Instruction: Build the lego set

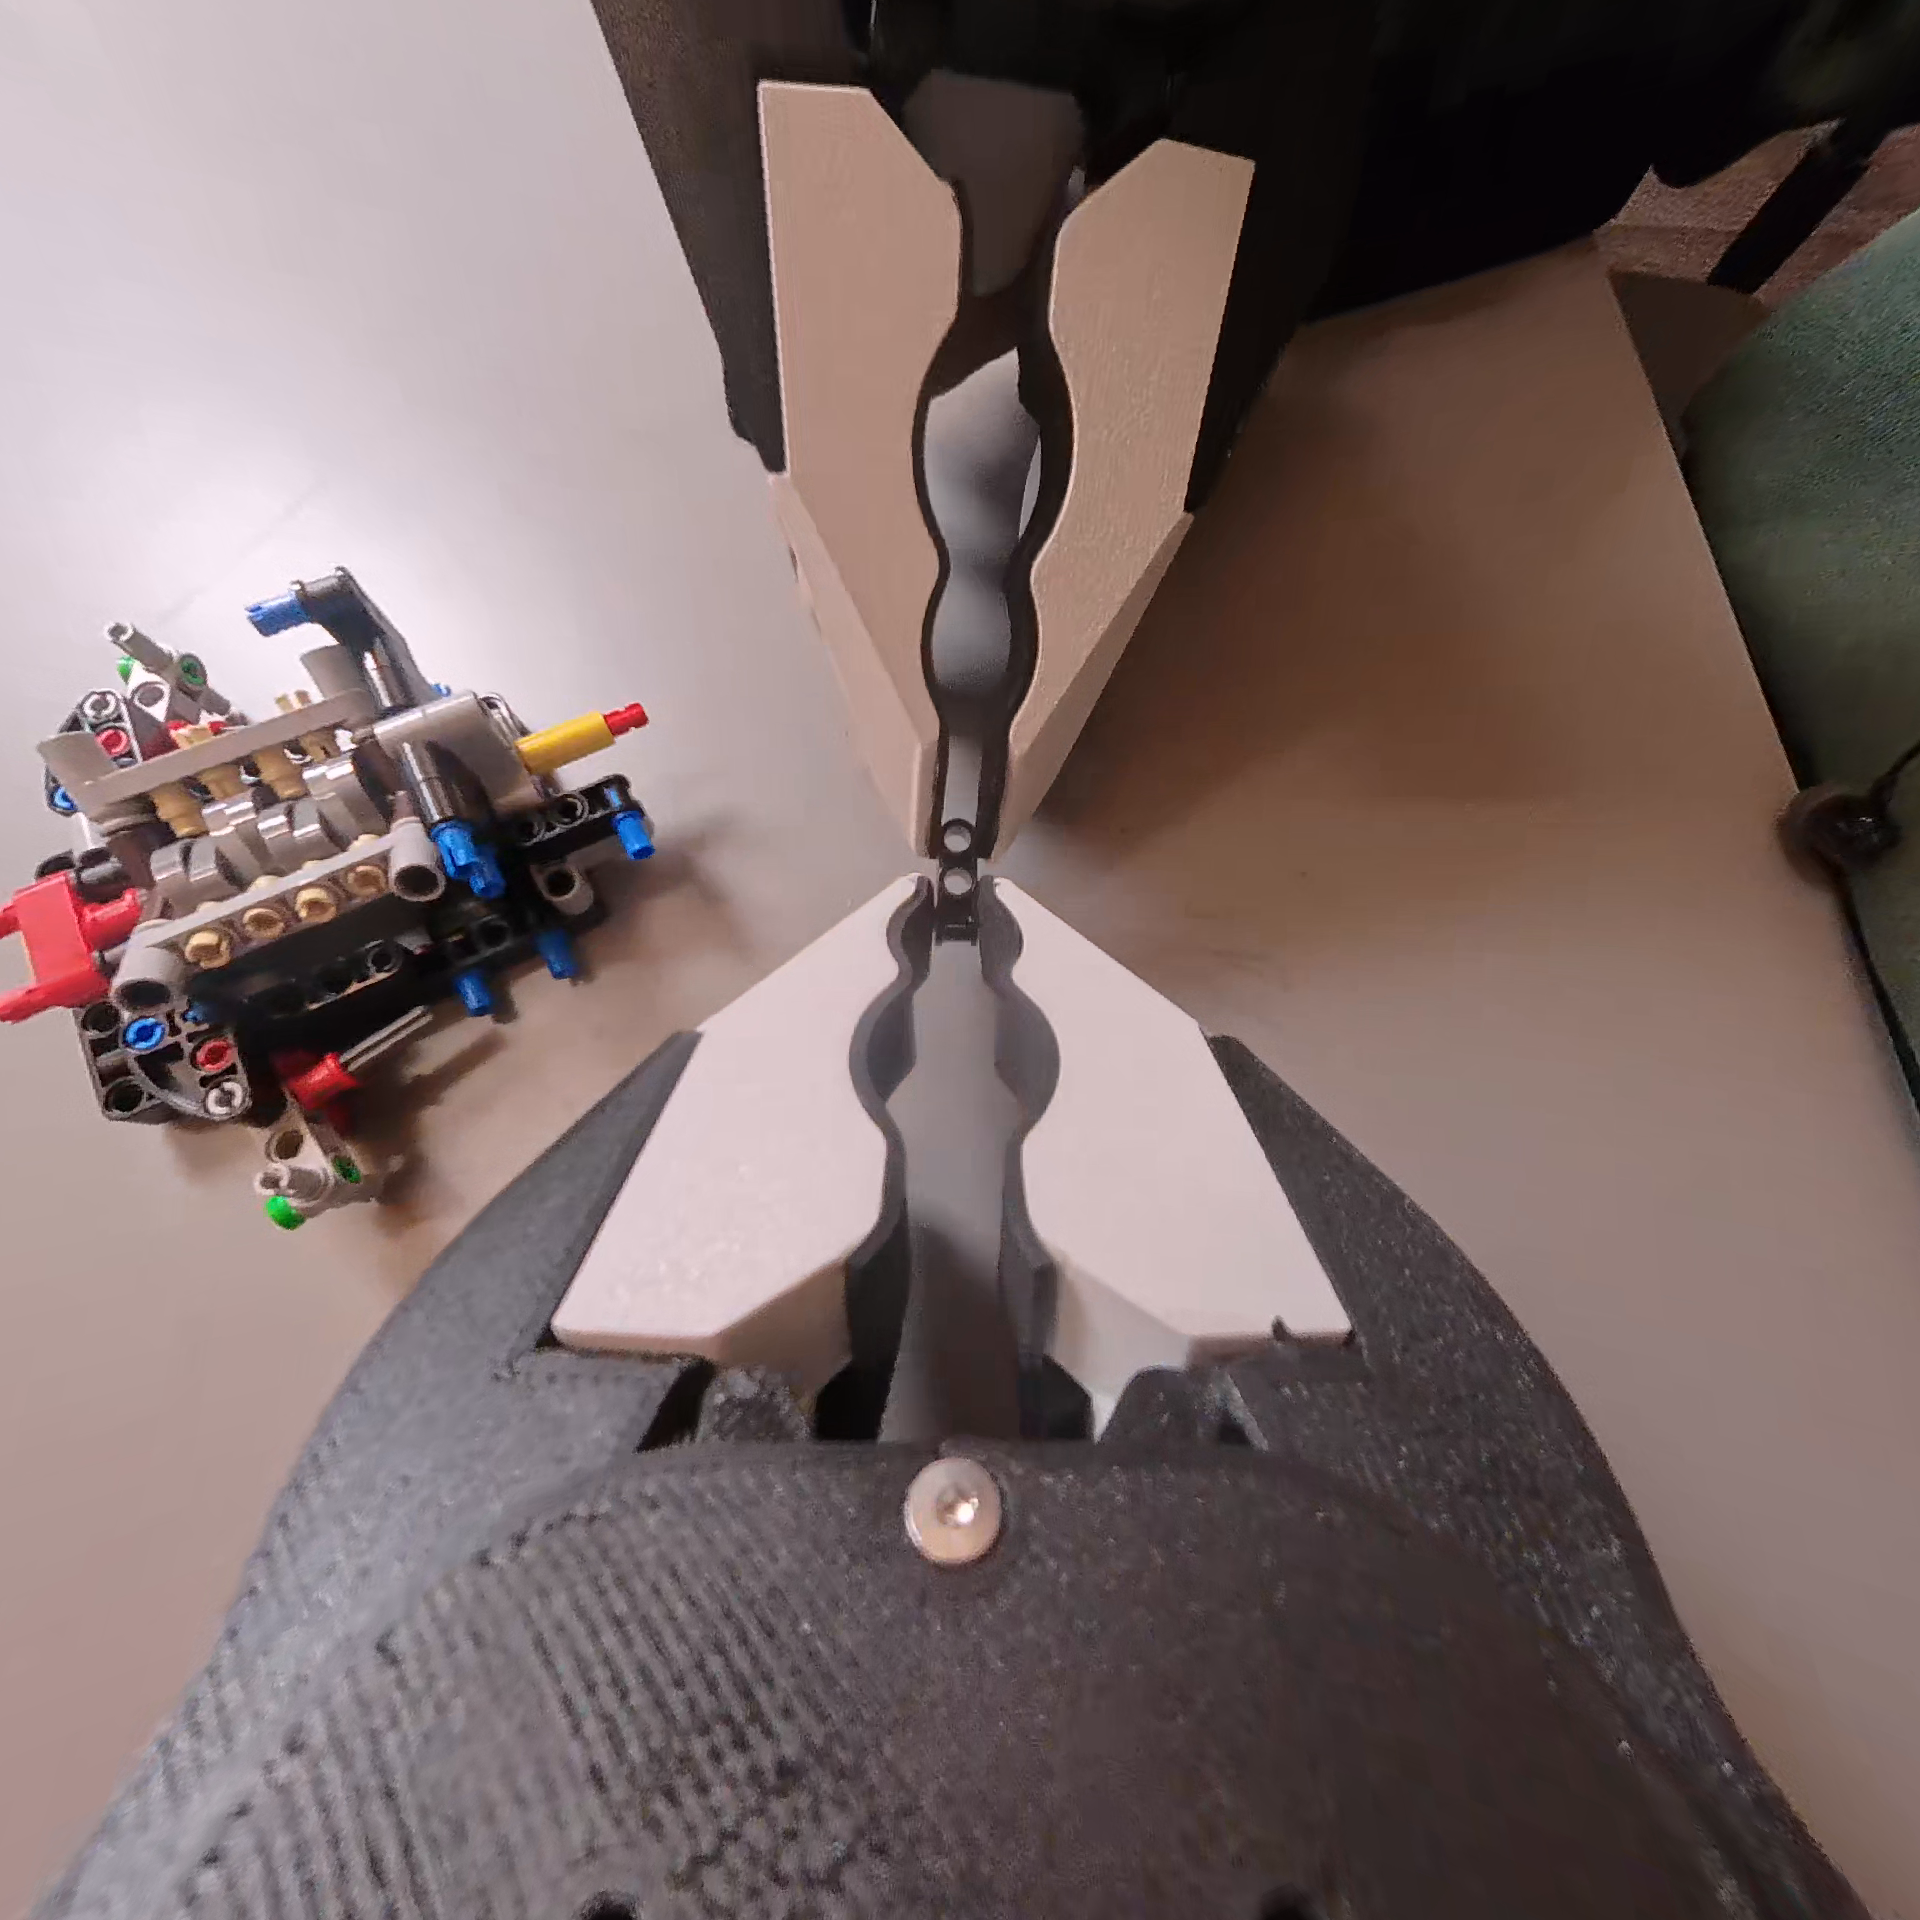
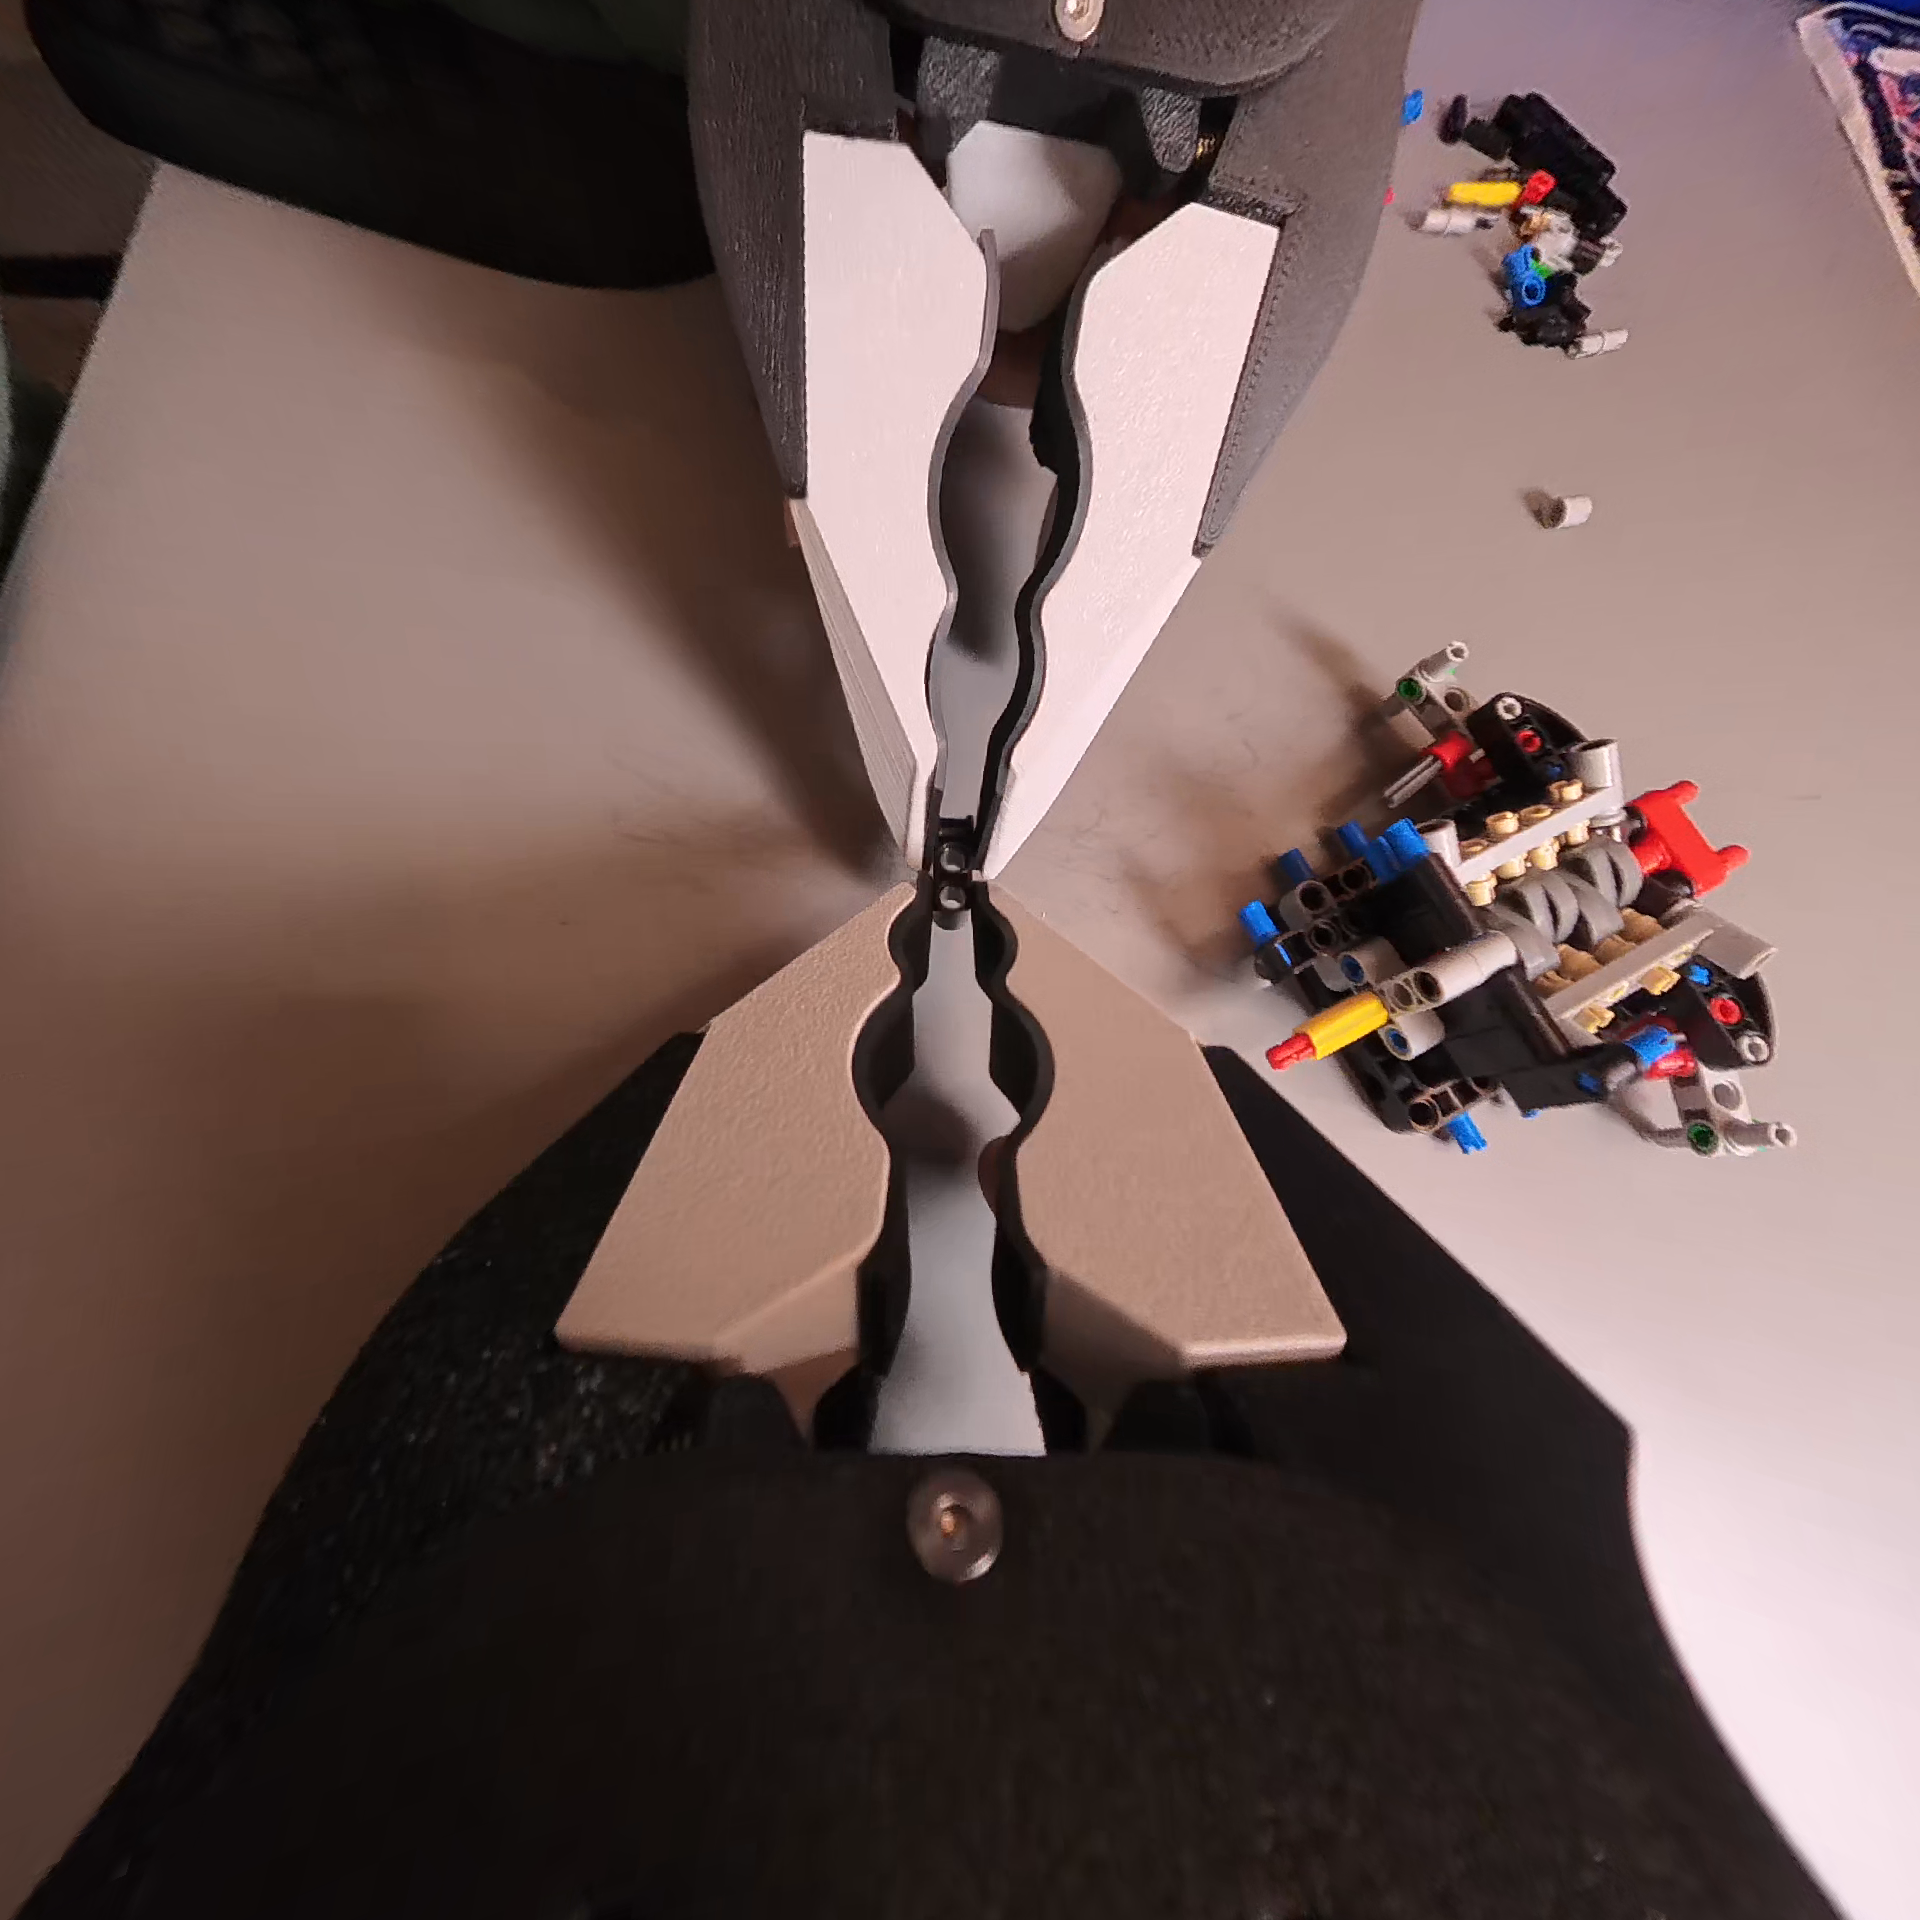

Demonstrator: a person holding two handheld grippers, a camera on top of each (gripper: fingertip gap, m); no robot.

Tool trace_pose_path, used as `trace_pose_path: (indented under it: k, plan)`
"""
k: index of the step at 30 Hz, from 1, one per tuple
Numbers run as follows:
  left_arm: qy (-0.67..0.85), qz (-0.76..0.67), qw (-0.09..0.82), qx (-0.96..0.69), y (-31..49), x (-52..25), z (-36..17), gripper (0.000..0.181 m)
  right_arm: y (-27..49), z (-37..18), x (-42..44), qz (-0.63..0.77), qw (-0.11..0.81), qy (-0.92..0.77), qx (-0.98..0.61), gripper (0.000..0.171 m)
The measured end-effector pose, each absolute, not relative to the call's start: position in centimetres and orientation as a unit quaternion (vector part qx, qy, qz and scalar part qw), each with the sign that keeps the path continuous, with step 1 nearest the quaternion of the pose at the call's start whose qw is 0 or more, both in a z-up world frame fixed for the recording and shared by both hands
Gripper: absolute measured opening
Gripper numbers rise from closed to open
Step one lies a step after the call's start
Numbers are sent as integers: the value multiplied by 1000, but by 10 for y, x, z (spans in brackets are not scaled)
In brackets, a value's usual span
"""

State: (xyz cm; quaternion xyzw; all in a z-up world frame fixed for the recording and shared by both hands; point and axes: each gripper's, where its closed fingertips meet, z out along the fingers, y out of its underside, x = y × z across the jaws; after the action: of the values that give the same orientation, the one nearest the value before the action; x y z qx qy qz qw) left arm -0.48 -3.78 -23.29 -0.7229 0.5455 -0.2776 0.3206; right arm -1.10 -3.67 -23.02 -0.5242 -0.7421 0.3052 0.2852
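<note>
1. Black, small and pierced with round holes, the lego connector piece [image 1: 957, 883] is held in the air over the pale beige tabletop [image 1: 1403, 935], between the two grippers that meet tip to tip
2. Left gripper [image 1: 957, 906], with white wedge fingers [image 1: 790, 1153] on a black textured body, is clenched on the near end of that black piece
3. Right gripper [image 2: 953, 906], with tan fingers [image 2: 1132, 1195], grasps the other end of the piece [image 2: 952, 878], facing the left one
4. Partly built lego model [image 1: 301, 894] of grey beams, black frames, blue pins and red and yellow parts rests on the tabletop, well apart, to the left in the left wrist view
5. Loose lego parts [image 2: 1527, 223] lie in a heap farther off, far right in the right wrist view, with one small grey bush [image 2: 1562, 509] alone between heap and model
</note>
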Motion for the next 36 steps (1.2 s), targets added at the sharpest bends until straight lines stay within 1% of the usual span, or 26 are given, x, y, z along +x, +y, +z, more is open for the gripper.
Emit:
trace_pose_path:
  k: [1,4,7,13,28,36]
  plan:
    - [546,-276,322,-723,-37,-5,-233,7,-36,-229,-11,311,286,-739,-525,5]
    - [551,-267,319,-723,-37,-6,-237,12,-36,-225,-8,317,288,-738,-521,5]
    - [557,-274,313,-719,-41,-4,-238,7,-38,-225,-7,318,287,-741,-518,5]
    - [568,-273,302,-715,-45,-4,-241,6,-43,-226,-7,328,281,-742,-513,5]
    - [556,-300,325,-704,-43,1,-232,6,-42,-213,-5,384,282,-711,-517,6]
    - [524,-329,362,-698,-34,3,-217,6,-33,-194,-8,428,316,-668,-519,5]
